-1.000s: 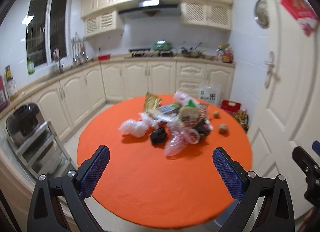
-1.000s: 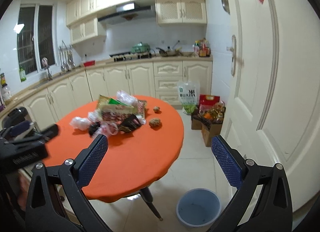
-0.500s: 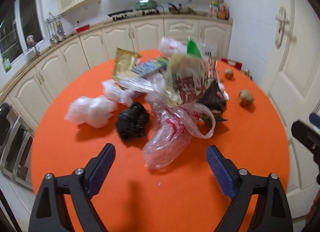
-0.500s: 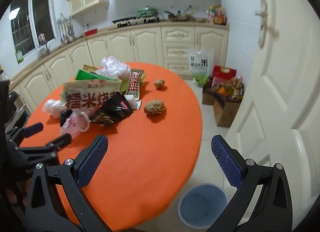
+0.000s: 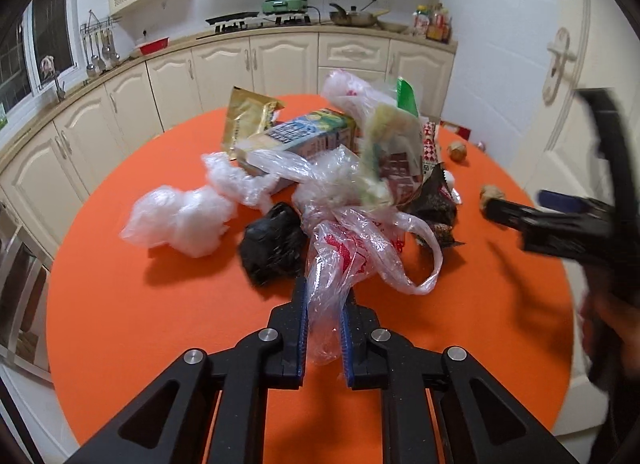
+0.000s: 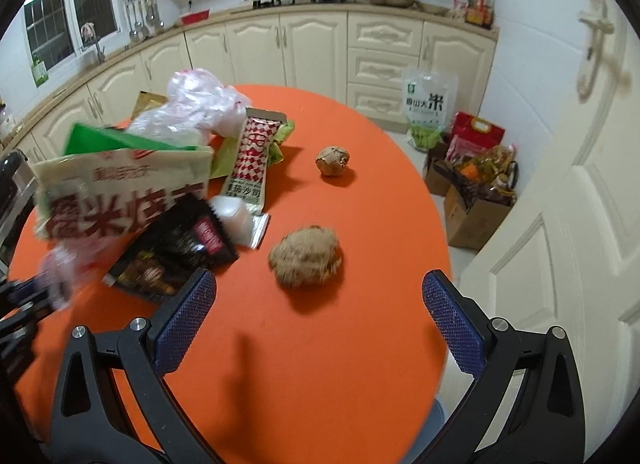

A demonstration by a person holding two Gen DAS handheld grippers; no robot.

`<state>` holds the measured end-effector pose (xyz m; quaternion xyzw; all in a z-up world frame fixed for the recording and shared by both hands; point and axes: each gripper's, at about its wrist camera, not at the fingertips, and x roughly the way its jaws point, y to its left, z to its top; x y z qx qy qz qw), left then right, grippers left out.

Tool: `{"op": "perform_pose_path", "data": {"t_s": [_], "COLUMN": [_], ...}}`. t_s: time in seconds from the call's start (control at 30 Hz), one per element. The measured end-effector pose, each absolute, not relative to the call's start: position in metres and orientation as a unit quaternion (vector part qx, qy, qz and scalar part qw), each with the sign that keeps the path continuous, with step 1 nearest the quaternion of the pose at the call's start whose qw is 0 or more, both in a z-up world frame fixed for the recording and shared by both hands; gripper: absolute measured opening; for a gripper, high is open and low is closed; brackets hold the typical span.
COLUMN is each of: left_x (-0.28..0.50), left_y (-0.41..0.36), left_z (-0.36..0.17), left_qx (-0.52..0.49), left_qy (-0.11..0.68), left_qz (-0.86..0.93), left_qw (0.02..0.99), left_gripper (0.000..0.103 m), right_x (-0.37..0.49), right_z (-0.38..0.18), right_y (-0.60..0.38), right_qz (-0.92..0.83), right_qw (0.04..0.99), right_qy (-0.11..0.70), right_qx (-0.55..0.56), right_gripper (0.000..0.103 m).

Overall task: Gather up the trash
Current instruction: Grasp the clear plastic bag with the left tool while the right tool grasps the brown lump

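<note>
left wrist: left gripper clenched on clear plastic bag at 6 o'clock of trash pile on orange table; light, limp, slippery, best pinched at bunched film. right wrist: right gripper released, straddling crumpled brown paper ball at 12 o'clock; light, crushable.

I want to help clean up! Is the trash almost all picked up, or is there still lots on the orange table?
Lots is left. Nothing looks cleared yet. The left gripper is shut on a clear plastic bag, the first piece. The right gripper is open, near a brown crumpled ball. Still on the table: the black bag, white bags, snack wrappers and another ball.
</note>
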<state>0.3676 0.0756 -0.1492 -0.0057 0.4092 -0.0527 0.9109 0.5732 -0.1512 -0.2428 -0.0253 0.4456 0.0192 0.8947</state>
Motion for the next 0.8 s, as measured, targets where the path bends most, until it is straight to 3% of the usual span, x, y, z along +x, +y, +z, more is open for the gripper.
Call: {"op": "perform_pose_path", "data": {"t_s": [0.1, 0.17, 0.3, 0.33, 0.37, 0.63, 0.73, 0.8], "left_x": [0.353, 0.344, 0.333, 0.331, 0.329, 0.300, 0.288, 0.288], "left_y": [0.095, 0.106, 0.119, 0.118, 0.120, 0.110, 0.112, 0.111], "left_z": [-0.146, -0.143, -0.135, -0.135, -0.135, -0.140, -0.143, -0.144], "left_qx": [-0.029, -0.031, -0.035, -0.035, -0.035, -0.036, -0.054, -0.060], "left_qy": [0.406, 0.398, 0.391, 0.389, 0.389, 0.404, 0.413, 0.414], "left_qz": [-0.067, -0.064, -0.063, -0.063, -0.063, -0.075, -0.072, -0.077], "left_qw": [0.911, 0.915, 0.918, 0.919, 0.919, 0.911, 0.906, 0.905], "left_gripper": [0.010, 0.010, 0.010, 0.010, 0.010, 0.011, 0.015, 0.024], "right_x": [0.586, 0.594, 0.598, 0.598, 0.597, 0.547, 0.517, 0.501], "right_z": [-0.250, -0.255, -0.257, -0.256, -0.255, -0.249, -0.248, -0.249], "right_y": [-0.148, -0.146, -0.142, -0.142, -0.143, -0.145, -0.138, -0.134], "right_qz": [0.034, 0.041, 0.053, 0.058, 0.070, 0.118, 0.143, 0.150], "right_qw": [0.889, 0.884, 0.882, 0.883, 0.883, 0.886, 0.886, 0.886], "right_qy": [0.456, 0.464, 0.467, 0.464, 0.462, 0.448, 0.441, 0.437], "right_qx": [-0.028, -0.030, -0.040, -0.039, -0.032, 0.019, 0.035, 0.041], "right_gripper": [0.093, 0.073, 0.067, 0.050, 0.038, 0.038, 0.038, 0.038]}}
